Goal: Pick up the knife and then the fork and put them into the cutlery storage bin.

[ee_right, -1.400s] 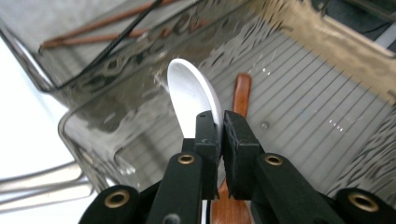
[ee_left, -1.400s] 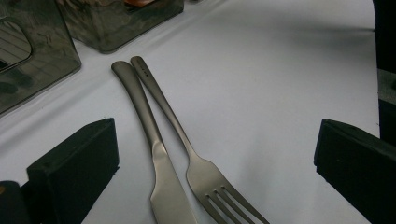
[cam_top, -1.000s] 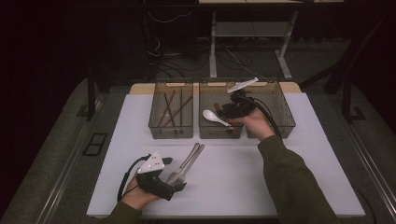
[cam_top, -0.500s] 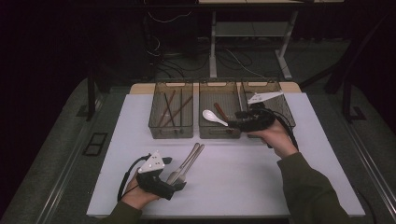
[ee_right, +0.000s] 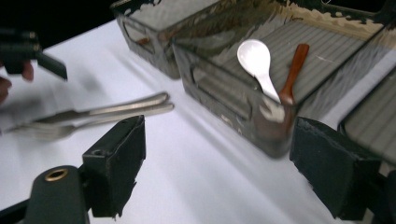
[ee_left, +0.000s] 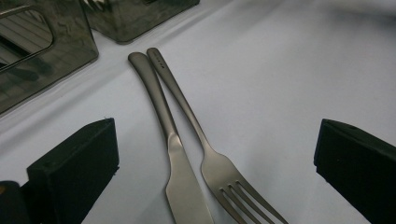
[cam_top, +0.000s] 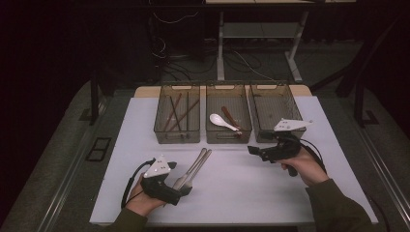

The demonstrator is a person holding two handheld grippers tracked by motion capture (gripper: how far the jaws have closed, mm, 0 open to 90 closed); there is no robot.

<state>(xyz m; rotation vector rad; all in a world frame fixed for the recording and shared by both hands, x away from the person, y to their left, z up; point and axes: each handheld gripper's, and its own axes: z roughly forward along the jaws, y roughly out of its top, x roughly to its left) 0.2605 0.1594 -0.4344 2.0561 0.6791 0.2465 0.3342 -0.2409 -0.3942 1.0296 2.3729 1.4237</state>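
Left gripper point(ee_left: 215, 177) jaws wide, straddling knife point(ee_left: 180, 182) and fork point(ee_left: 219, 172) at 12 o'clock on bare mat point(cam_top: 251, 188). Right gripper point(cam_top: 252, 150) wide, empty, trays point(cam_top: 227, 135) at 1 o'clock. Fork-handle marking unreadable.

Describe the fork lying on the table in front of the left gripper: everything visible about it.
The fork looks like matte grey metal, one piece with a slim handle and four tines. It lies flat on the white table between the open jaws of the left gripper, ungripped. Its handle crosses the handle of the knife beside it.
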